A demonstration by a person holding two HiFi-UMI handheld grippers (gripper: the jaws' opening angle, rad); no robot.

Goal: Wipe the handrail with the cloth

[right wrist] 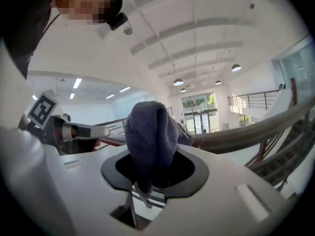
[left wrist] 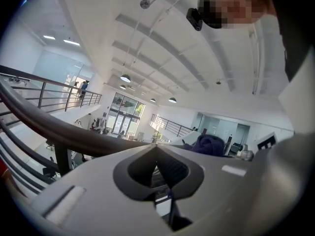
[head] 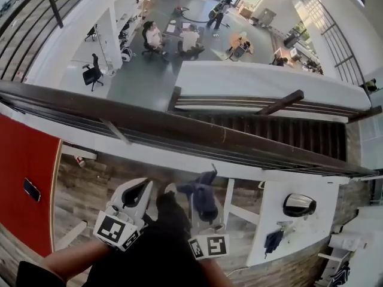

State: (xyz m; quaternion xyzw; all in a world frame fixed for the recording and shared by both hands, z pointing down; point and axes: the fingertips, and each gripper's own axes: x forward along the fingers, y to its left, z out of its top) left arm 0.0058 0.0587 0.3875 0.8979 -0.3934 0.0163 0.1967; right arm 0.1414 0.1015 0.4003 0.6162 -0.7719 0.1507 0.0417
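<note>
My right gripper (right wrist: 149,168) has its fingers clamped on the dark blue cloth (right wrist: 147,127), which bunches up out of them in a soft hump. My left gripper (left wrist: 157,159) has its fingers together on nothing. Both hang near my body, short of the dark handrail (head: 179,130) that slants across in front of me, and the cloth is not touching it. So I judge the cloth is in hand and the wipe itself is not yet under way. The next move calls for carrying the hump forward onto the rail's top face, pressing lightly and sliding along its length. I can read no brand or writing, only square black-and-white markers on each gripper's cube (head: 209,246); anything finer is probably too small to tell.
</note>
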